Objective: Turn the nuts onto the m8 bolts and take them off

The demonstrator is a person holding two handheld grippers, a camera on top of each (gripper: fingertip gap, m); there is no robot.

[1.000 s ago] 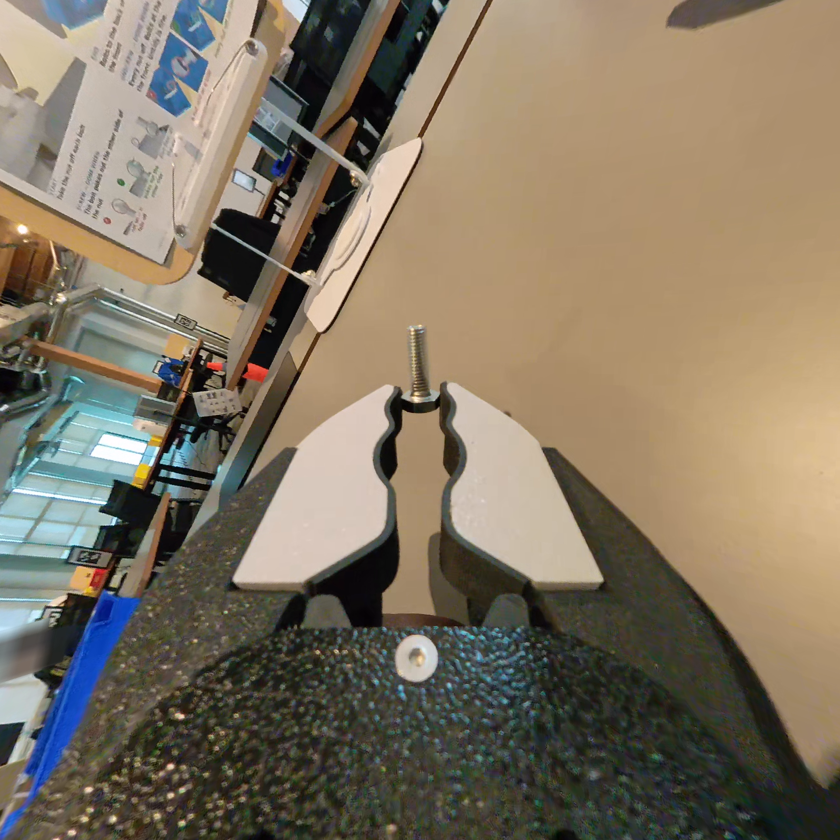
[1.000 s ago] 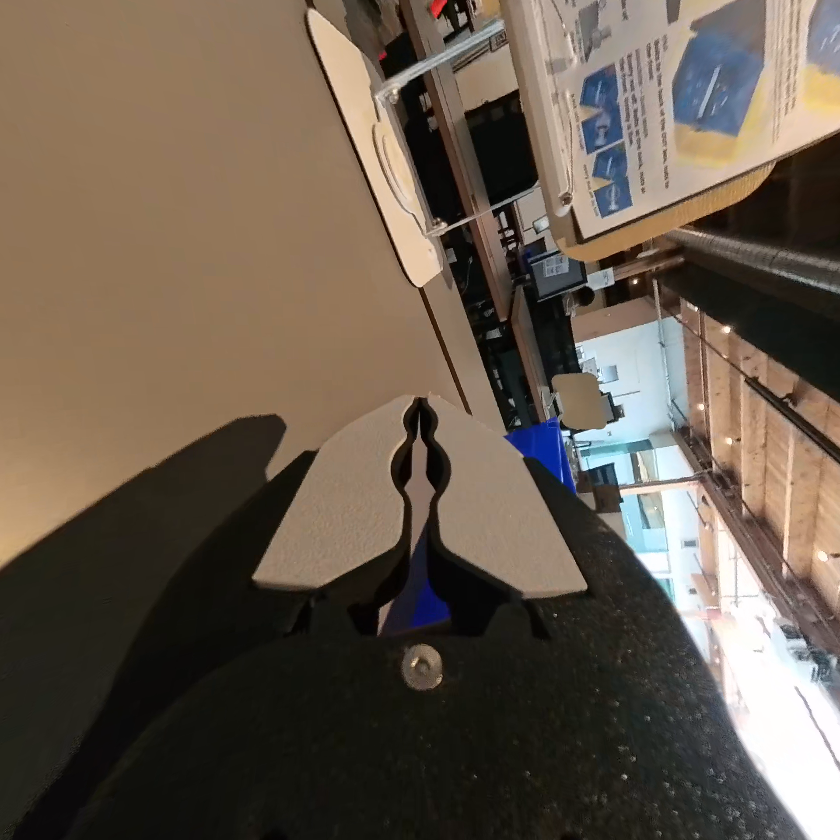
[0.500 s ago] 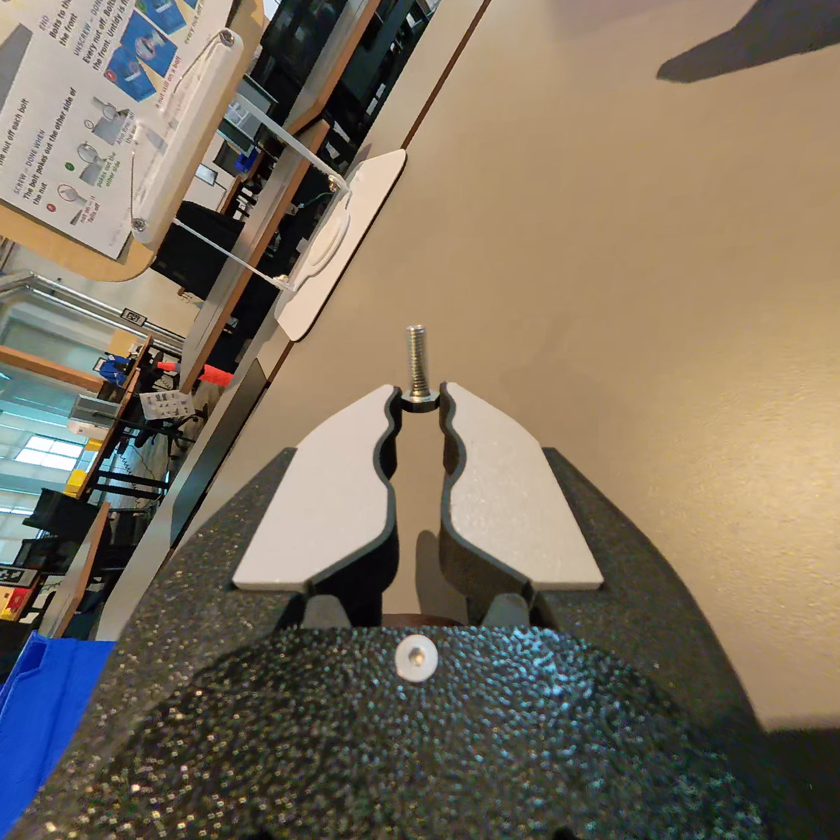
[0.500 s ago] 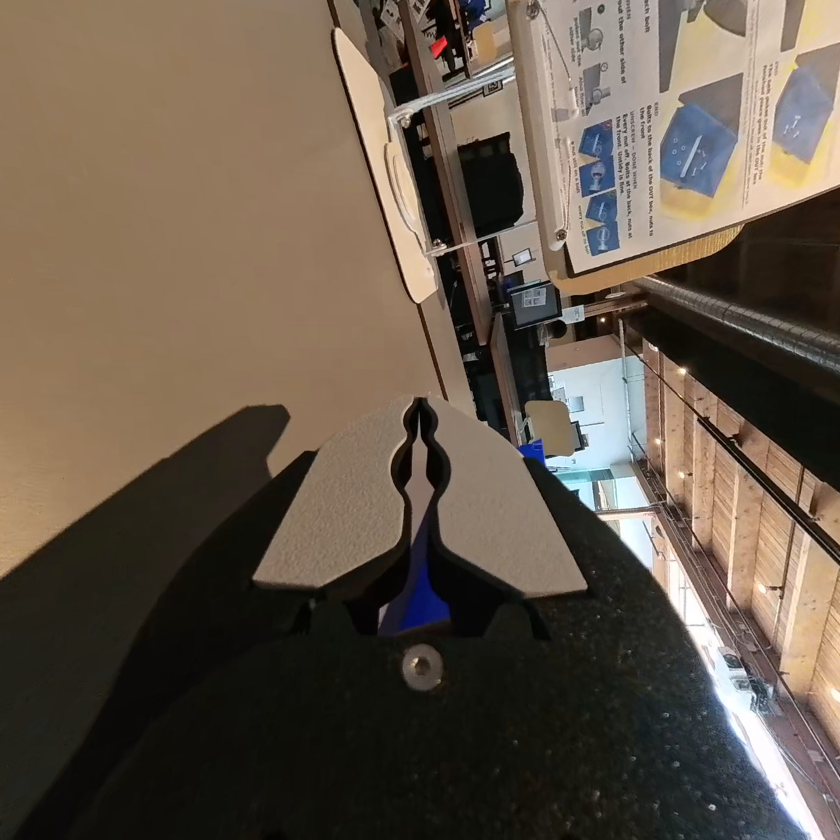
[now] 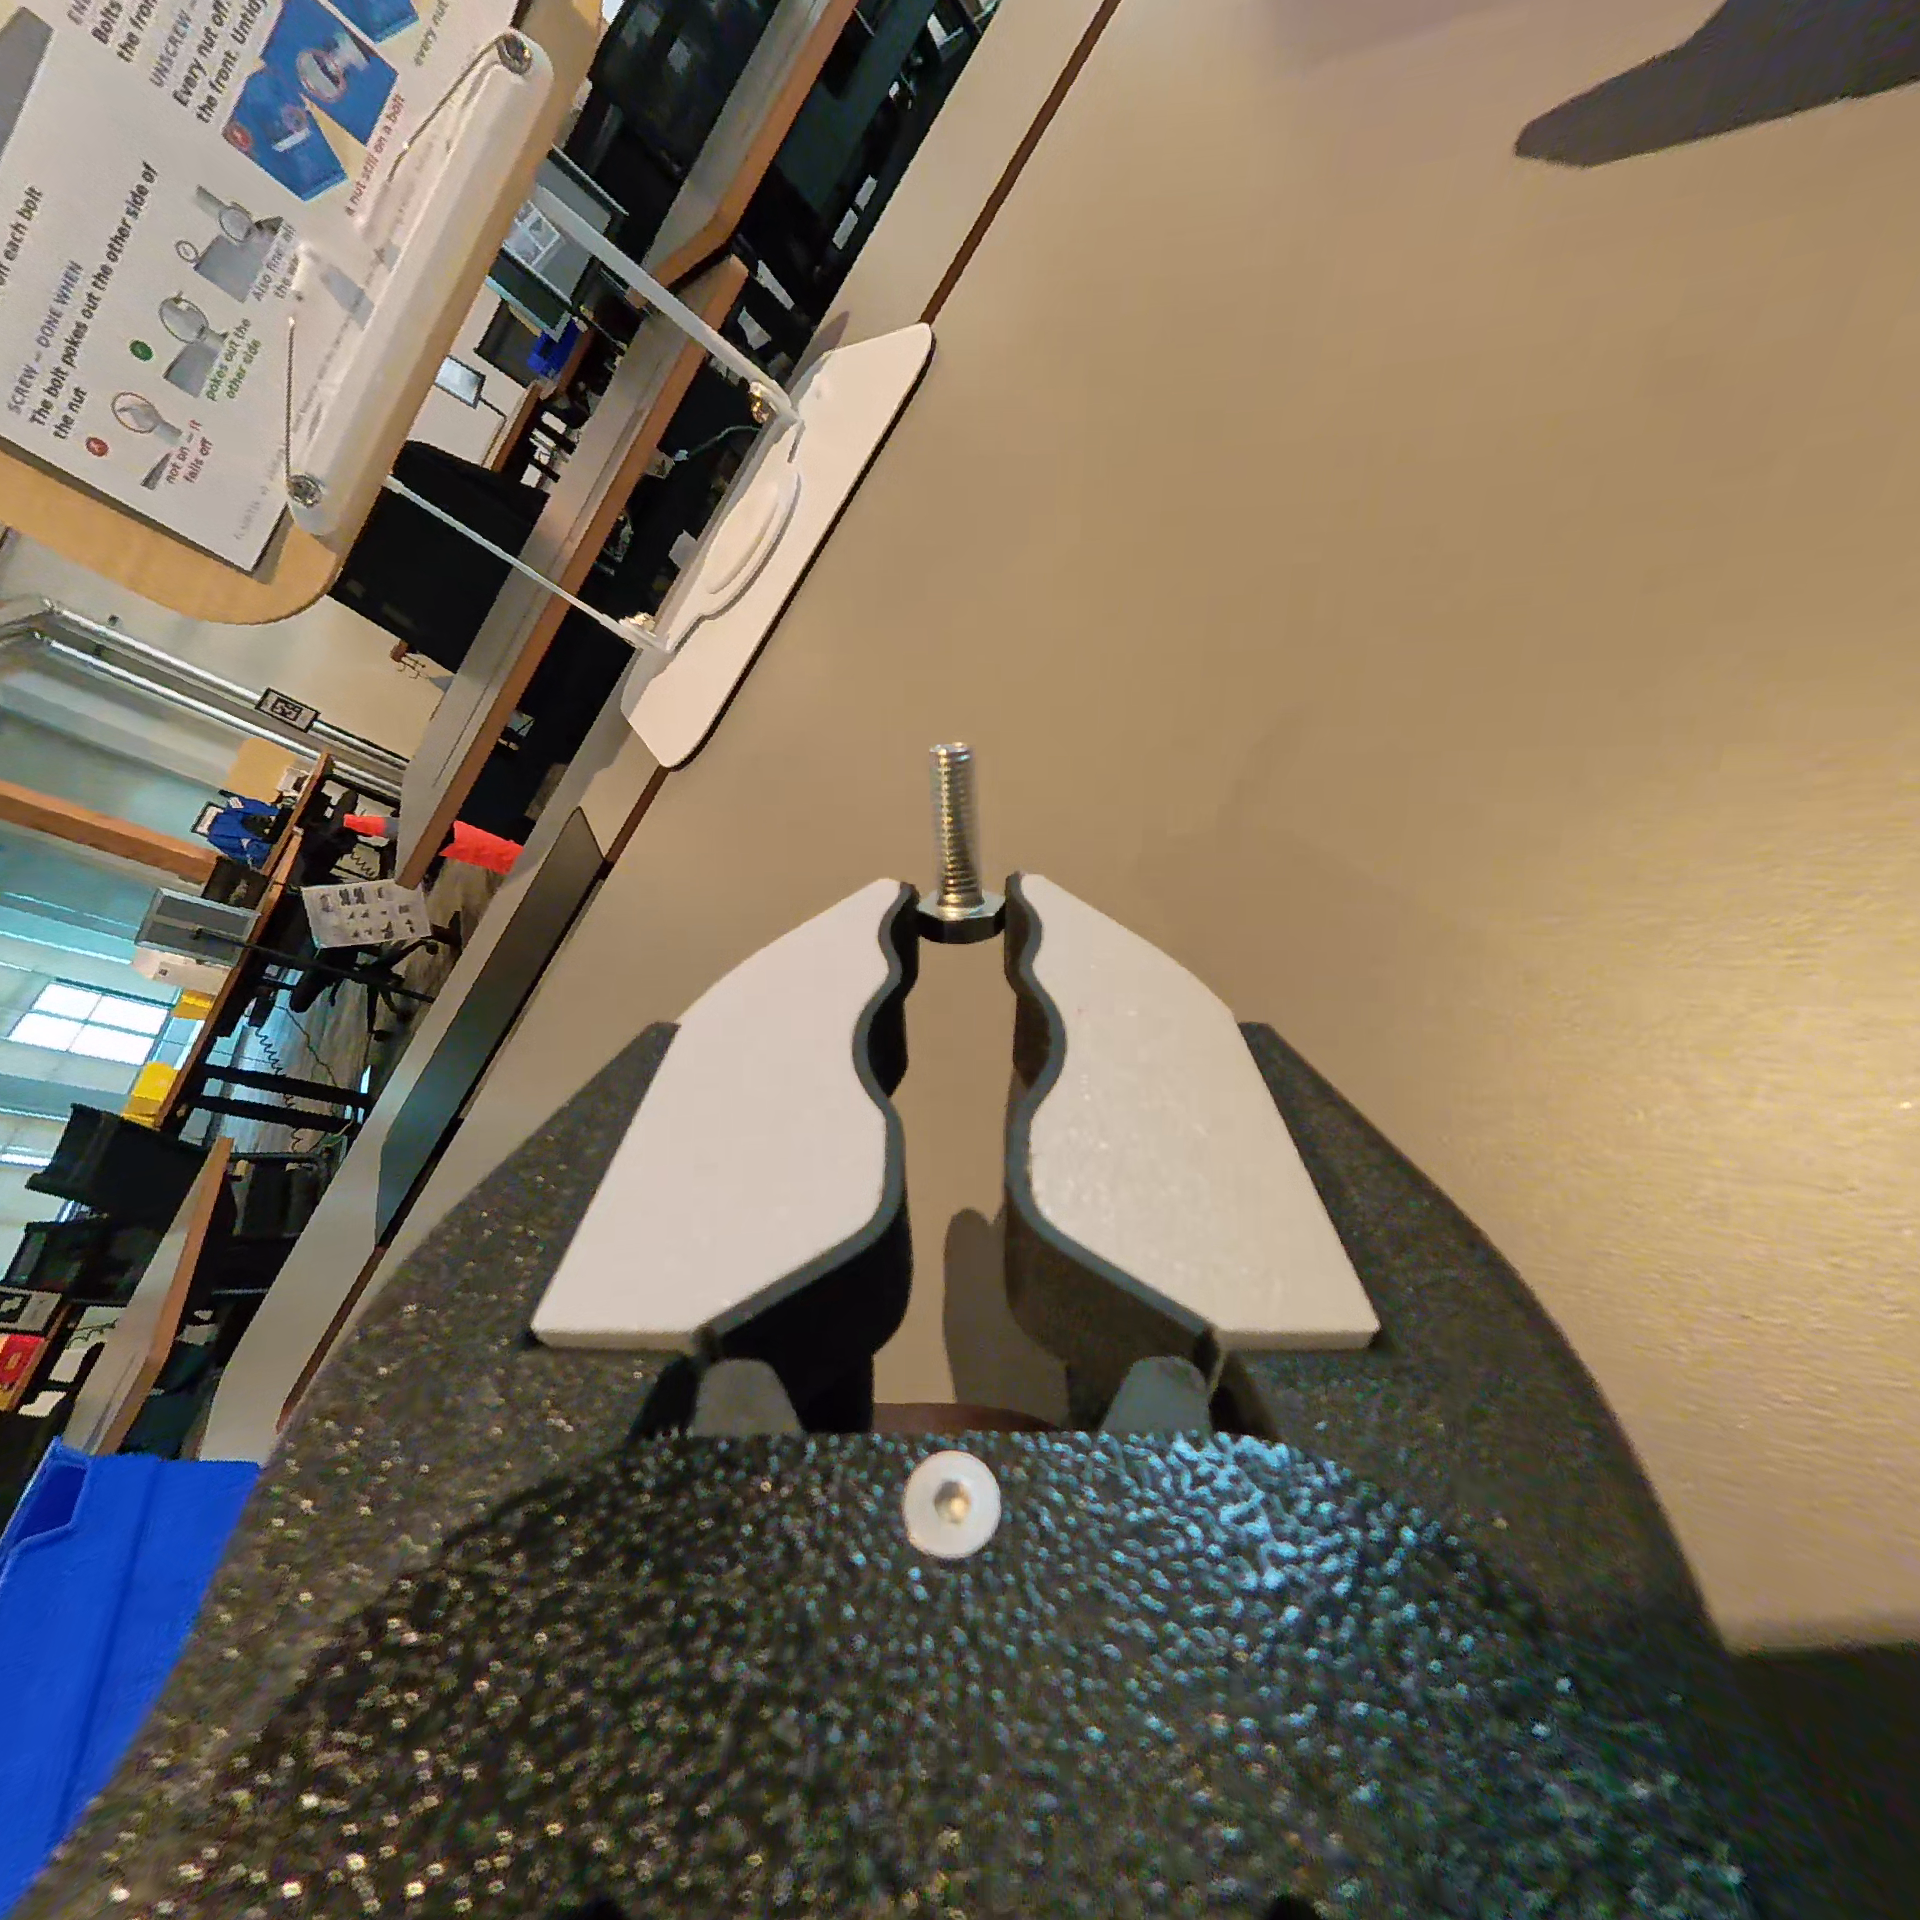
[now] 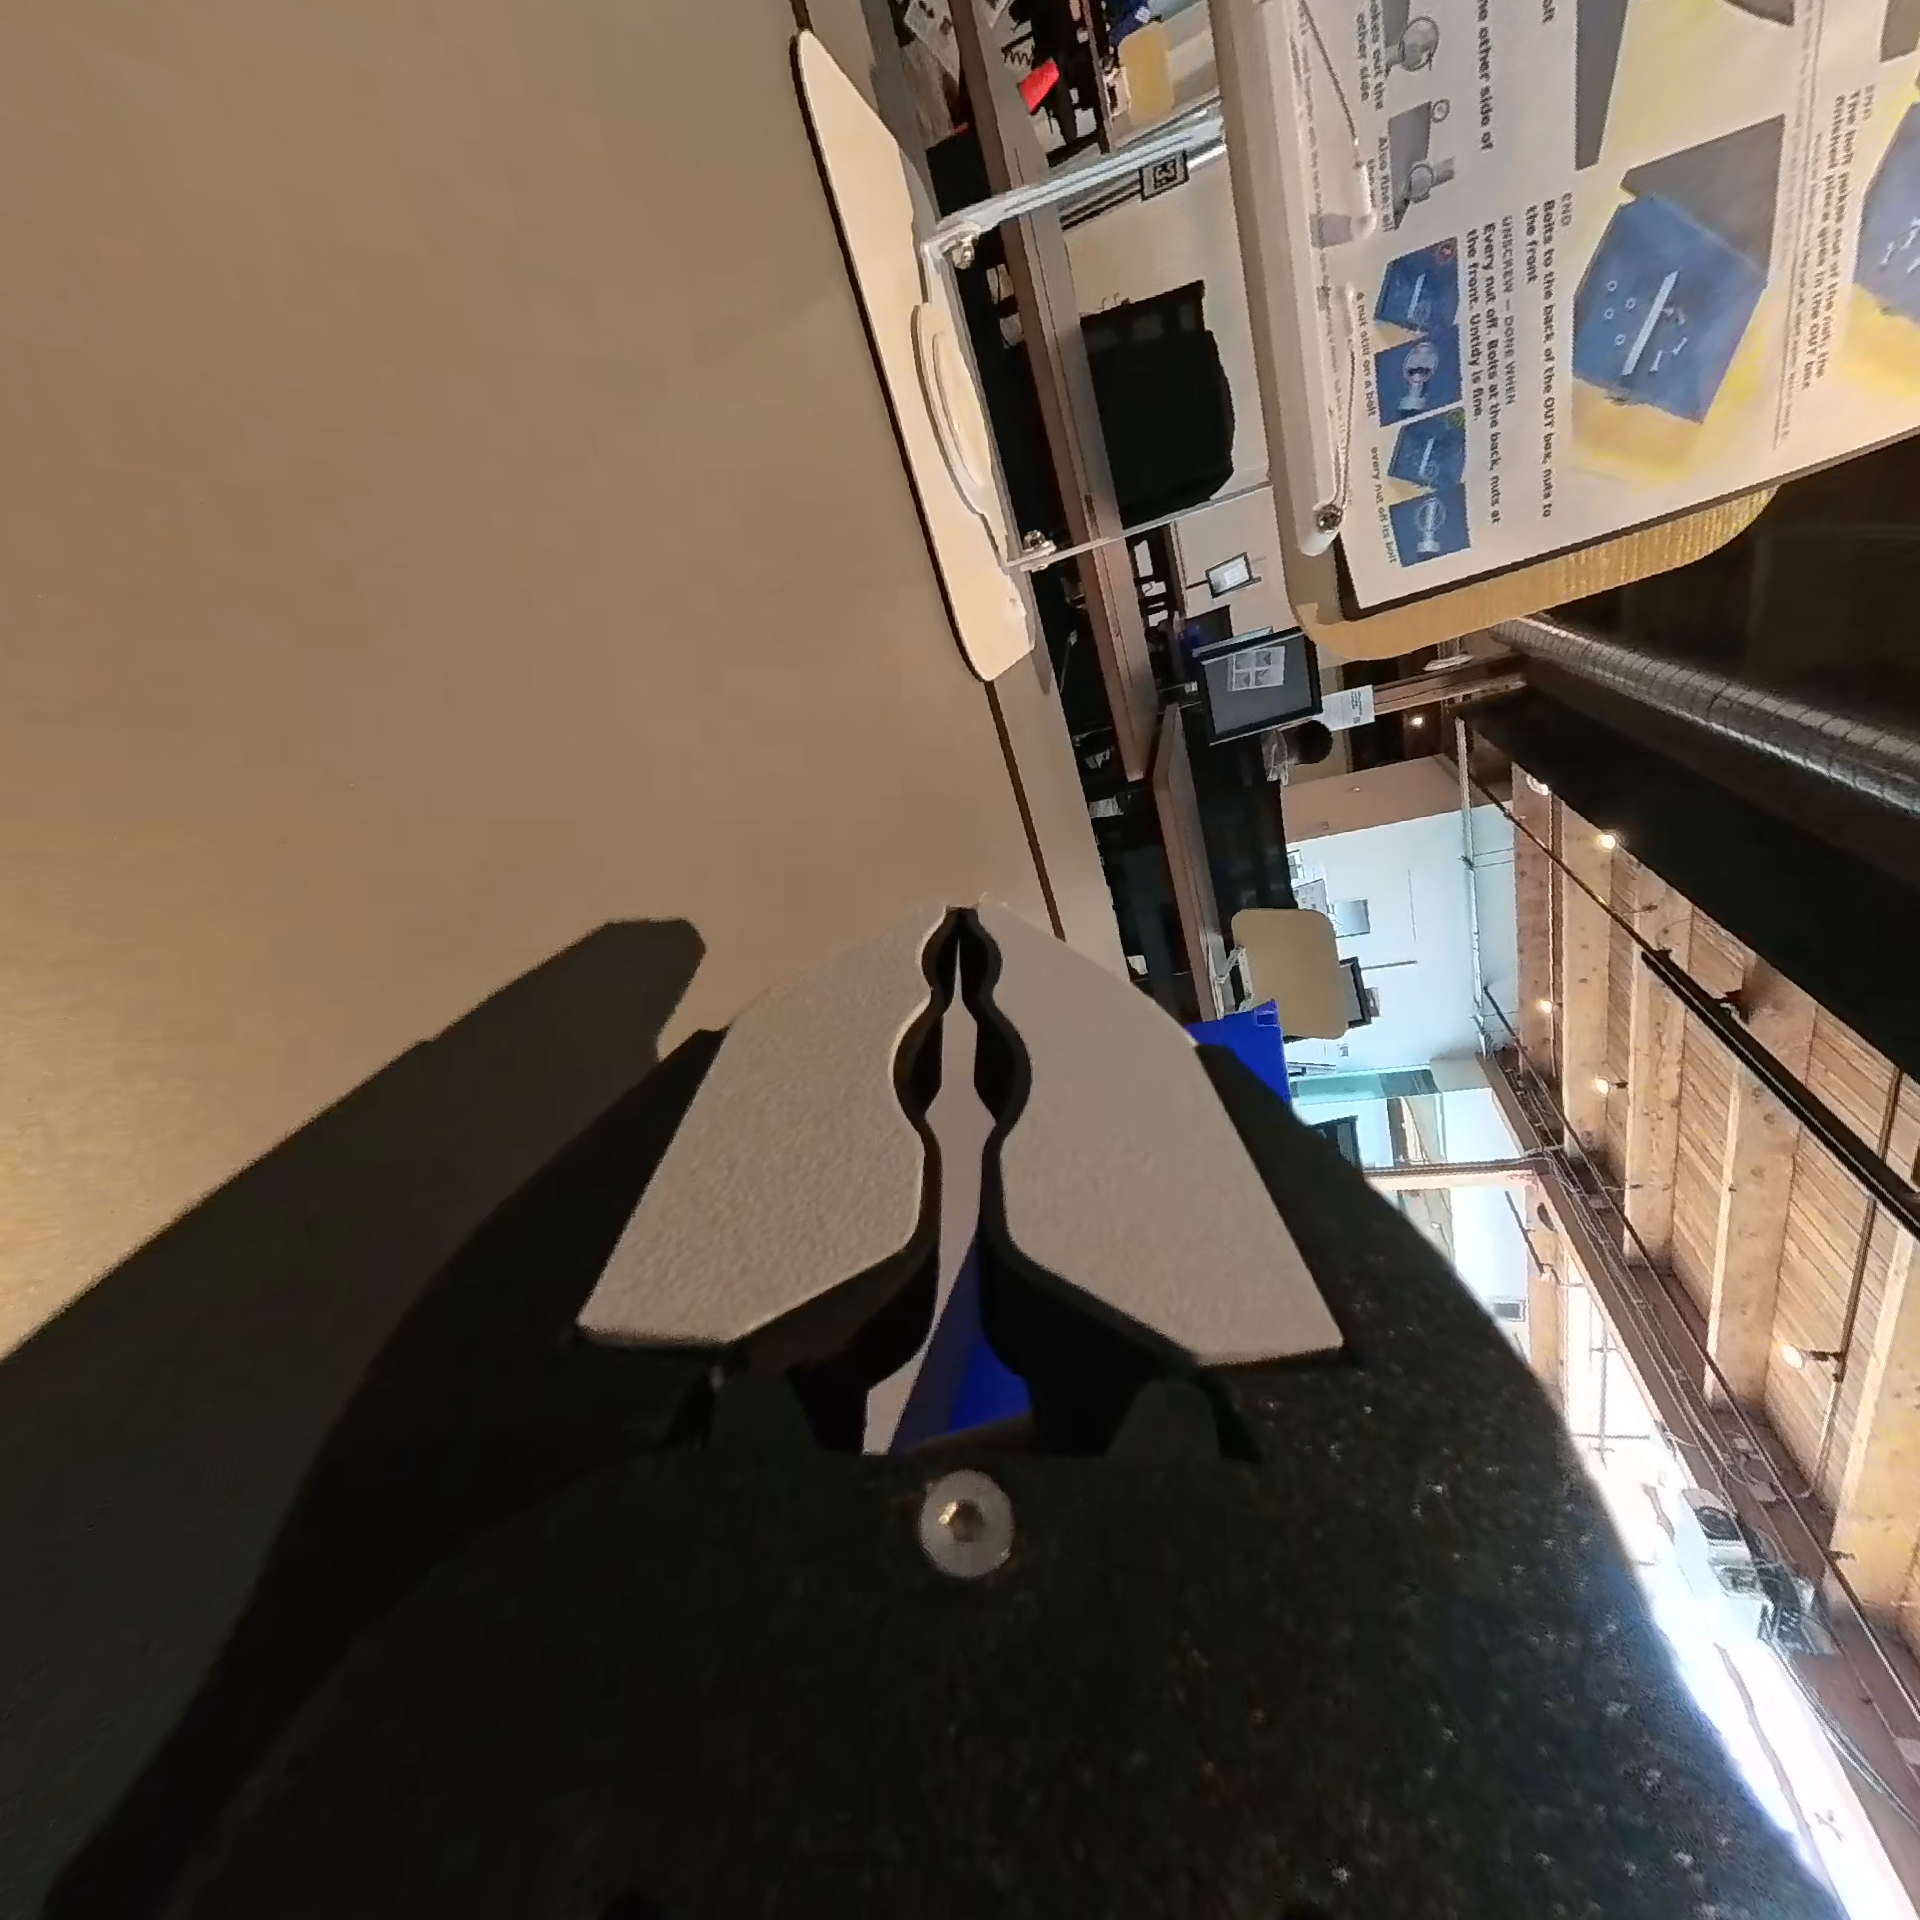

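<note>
Silver bolt (image 5: 951, 821) (grey fingers (image 5: 758, 1132)).

The bolt (image 5: 952, 831) has its head half hidden between the left gripper (image 5: 961, 902) tips; blue bin (image 5: 73, 1621) cut by the picture's left edge; whether the right gripper (image 6: 961, 920) pinches anything cannot be told.

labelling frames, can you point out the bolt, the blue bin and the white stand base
bolt (image 5: 952, 821), left wrist view, on the threaded shank above the fingertips
blue bin (image 5: 73, 1621), left wrist view, on its side wall at lower left
white stand base (image 6: 883, 260), right wrist view, on the flat plate
</note>
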